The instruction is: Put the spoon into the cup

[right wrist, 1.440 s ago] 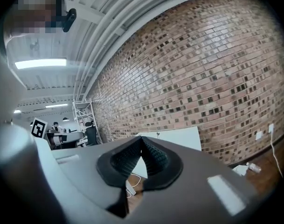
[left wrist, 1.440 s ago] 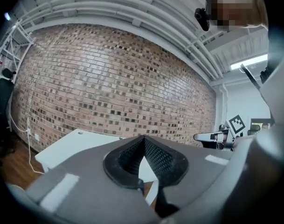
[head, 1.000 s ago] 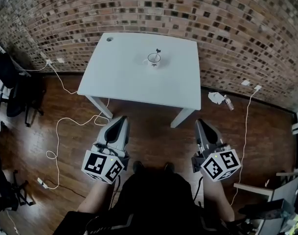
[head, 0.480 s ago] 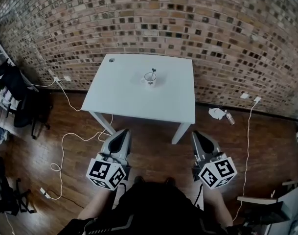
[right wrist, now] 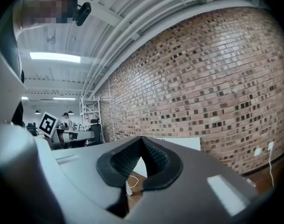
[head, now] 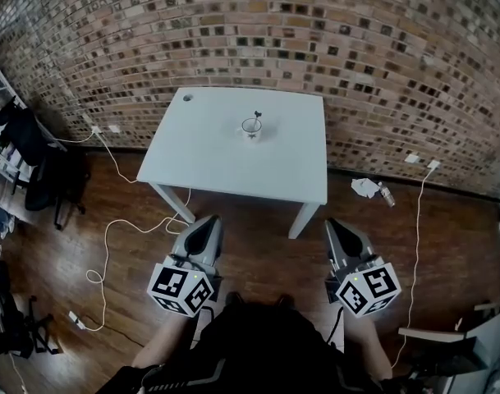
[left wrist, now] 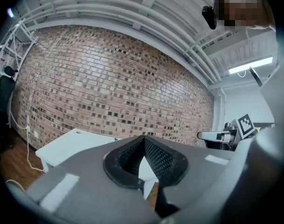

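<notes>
Plainly, spoon (head: pixel 258 118) in round white cup (head: pixel 250 128); left gripper (head: pixel 209 220), right gripper (head: pixel 336 223) — ribbed jaws together.

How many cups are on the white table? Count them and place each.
1. The cup stands on the white table, past its middle toward the brick wall, a spoon sticking up from it. The whole tabletop shows; none hidden.

A: Left tongs (left wrist: pixel 144 140)?
B: Pads meet at the tip, nothing between them. They face a brick wall (left wrist: pixel 109 92).
A: Table?
B: White table (left wrist: pixel 69 143) at 8 o'clock of the tip, partly behind the jaws. Wood floor (left wrist: pixel 11 160) under it.
A: Else?
B: Right tongs (left wrist: pixel 218 135) at 3 o'clock, their marker cube (left wrist: pixel 245 123) showing. Ceiling light (left wrist: pixel 250 65) at 2 o'clock.
</notes>
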A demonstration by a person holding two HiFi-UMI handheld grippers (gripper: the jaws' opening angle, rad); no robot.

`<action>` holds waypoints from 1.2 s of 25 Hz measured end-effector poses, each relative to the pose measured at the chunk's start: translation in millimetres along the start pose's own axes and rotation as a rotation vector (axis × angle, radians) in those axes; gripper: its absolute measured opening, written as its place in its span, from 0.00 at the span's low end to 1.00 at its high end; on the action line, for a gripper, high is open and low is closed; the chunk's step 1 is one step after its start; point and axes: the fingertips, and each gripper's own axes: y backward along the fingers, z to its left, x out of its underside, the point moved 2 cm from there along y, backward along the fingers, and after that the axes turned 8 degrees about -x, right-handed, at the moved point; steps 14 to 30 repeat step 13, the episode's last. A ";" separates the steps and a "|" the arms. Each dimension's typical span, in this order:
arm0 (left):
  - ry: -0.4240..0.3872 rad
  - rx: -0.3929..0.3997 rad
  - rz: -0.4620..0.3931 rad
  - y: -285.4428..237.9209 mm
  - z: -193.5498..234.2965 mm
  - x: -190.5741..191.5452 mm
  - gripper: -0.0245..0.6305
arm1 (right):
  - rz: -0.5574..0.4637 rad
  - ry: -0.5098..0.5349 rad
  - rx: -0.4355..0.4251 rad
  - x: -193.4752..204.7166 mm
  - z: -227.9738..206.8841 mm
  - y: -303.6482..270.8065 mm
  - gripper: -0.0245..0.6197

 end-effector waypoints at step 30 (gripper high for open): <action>-0.006 0.002 0.011 -4.7 -1.5 0.6 0.03 | 0.008 -0.011 0.008 2.5 -7.7 -1.8 0.05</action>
